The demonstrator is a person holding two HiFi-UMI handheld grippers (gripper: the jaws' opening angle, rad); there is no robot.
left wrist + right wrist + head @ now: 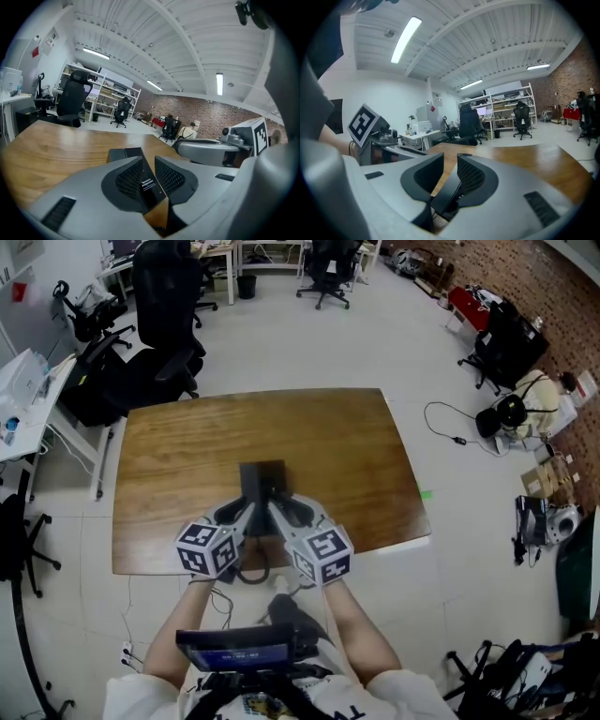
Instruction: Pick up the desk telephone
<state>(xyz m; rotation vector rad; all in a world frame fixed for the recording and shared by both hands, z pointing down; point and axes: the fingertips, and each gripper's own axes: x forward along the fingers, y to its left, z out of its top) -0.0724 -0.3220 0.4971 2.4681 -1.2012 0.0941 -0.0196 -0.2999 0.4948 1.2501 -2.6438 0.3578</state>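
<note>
We see the telephone [262, 480] lying on the wooden table [178, 451], a dark slab on the table's midline and toward its 6 o'clock edge. The left gripper [246, 514] meets it from 7 o'clock and the right gripper [280, 512] from 5 o'clock, so the two noses converge on the telephone's near end.

In the left gripper view we find the jaws spread a little, with a dark edge of the telephone [149, 185] standing in the gap. In the right gripper view the jaws are likewise slightly apart, and the telephone [449, 193] runs slantwise between them with light showing beside one pad.

Black office chairs [164, 310] stand on the floor at 11 o'clock from the table.
</note>
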